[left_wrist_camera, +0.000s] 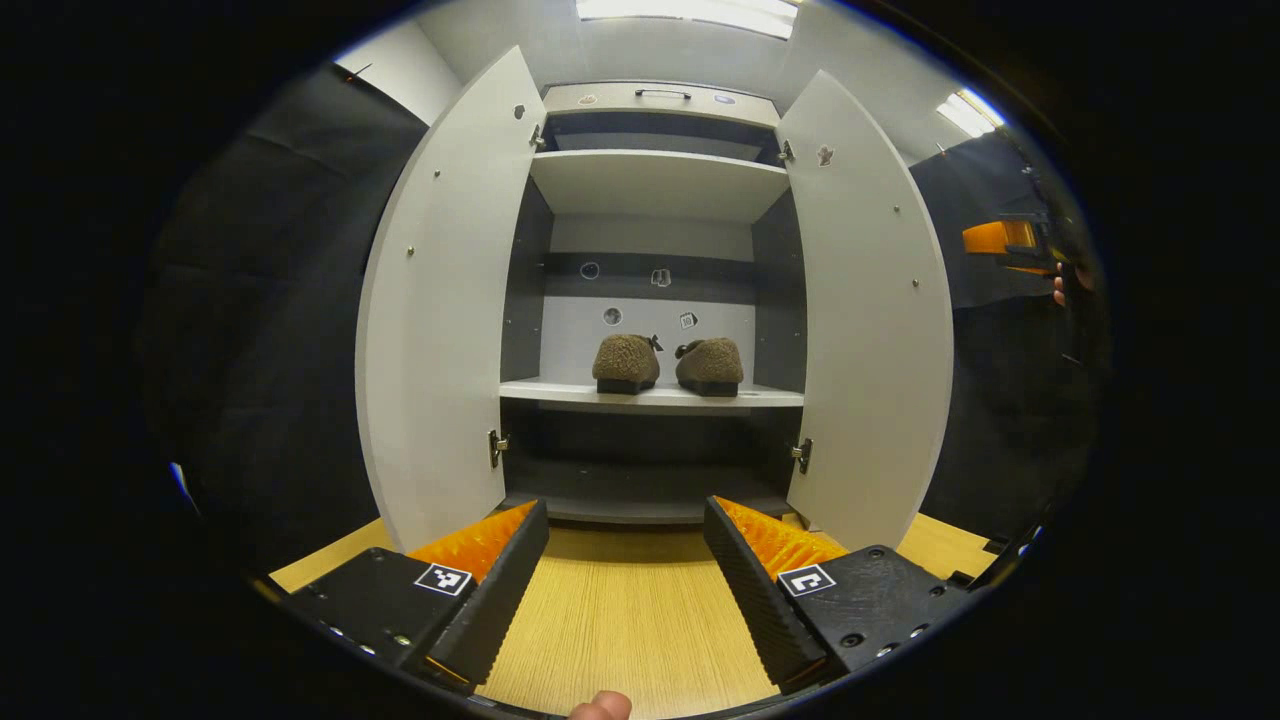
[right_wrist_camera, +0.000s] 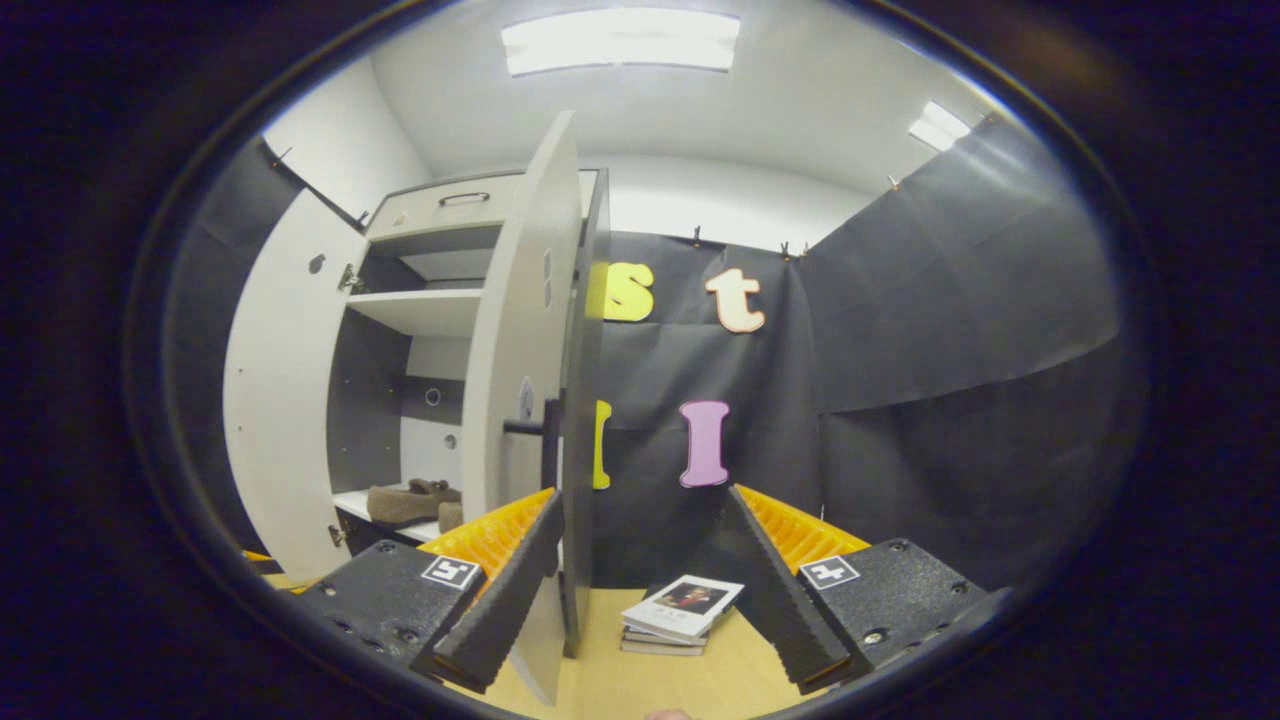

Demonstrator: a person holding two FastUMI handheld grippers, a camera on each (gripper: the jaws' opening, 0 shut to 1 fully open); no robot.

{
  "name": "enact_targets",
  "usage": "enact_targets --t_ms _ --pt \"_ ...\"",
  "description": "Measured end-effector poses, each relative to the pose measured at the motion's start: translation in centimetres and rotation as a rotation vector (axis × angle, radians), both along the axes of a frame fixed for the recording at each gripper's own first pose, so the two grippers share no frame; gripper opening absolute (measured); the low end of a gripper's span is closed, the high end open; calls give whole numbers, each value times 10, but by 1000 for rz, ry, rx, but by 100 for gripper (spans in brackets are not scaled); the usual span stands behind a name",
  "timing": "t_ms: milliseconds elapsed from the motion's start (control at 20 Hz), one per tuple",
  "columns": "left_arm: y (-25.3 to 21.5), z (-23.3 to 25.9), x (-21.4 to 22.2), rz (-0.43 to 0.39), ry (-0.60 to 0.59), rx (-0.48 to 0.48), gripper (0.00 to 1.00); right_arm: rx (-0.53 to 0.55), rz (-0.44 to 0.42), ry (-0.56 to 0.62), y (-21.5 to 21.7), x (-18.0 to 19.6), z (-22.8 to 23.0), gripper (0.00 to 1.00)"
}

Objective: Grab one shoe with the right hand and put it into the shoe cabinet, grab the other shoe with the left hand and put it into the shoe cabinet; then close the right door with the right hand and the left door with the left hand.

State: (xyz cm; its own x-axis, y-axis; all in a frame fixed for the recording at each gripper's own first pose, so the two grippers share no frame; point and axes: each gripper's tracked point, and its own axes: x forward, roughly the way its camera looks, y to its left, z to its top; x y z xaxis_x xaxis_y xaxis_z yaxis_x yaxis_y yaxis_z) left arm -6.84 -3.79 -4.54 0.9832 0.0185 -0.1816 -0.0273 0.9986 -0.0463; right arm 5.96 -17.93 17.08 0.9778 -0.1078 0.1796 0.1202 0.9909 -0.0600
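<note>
Two brown fuzzy shoes, one (left_wrist_camera: 626,362) on the left and one (left_wrist_camera: 710,365) on the right, stand side by side on the middle shelf (left_wrist_camera: 560,393) of the shoe cabinet. Both doors, left (left_wrist_camera: 440,320) and right (left_wrist_camera: 870,320), are swung wide. My left gripper (left_wrist_camera: 626,535) is open and empty, well back from the cabinet and centred on it. My right gripper (right_wrist_camera: 640,530) is open too, its left finger just by the edge of the right door (right_wrist_camera: 525,330). In the right gripper view the shoes (right_wrist_camera: 410,500) show past that door. The right gripper (left_wrist_camera: 1010,240) also appears far right.
The cabinet stands on a light wooden surface (left_wrist_camera: 620,620). A small stack of books (right_wrist_camera: 680,612) lies on it right of the cabinet, between my right gripper's fingers. A drawer with a handle (left_wrist_camera: 660,95) tops the cabinet. Black cloth walls close in both sides.
</note>
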Motion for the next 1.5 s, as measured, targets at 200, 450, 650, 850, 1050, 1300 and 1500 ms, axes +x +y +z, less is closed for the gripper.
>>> enact_targets --t_ms 200,450,650,850,1050,1300,1500 --pt "2 2 0 3 -6 5 95 -9 2 -17 -11 31 22 100" --pt "4 0 1 11 -3 6 95 -46 18 23 4 51 14 100" --pt "7 -3 1 20 5 1 95 -19 42 4 13 53 13 93" --pt "9 -2 3 14 3 2 95 10 81 18 23 53 11 94" --pt "12 -2 4 14 6 4 95 -14 138 18 50 52 10 91" --pt "22 -2 1 32 6 15 95 -49 239 10 105 62 9 96" --pt "36 -1 -3 62 6 26 95 -45 312 4 150 82 5 94"
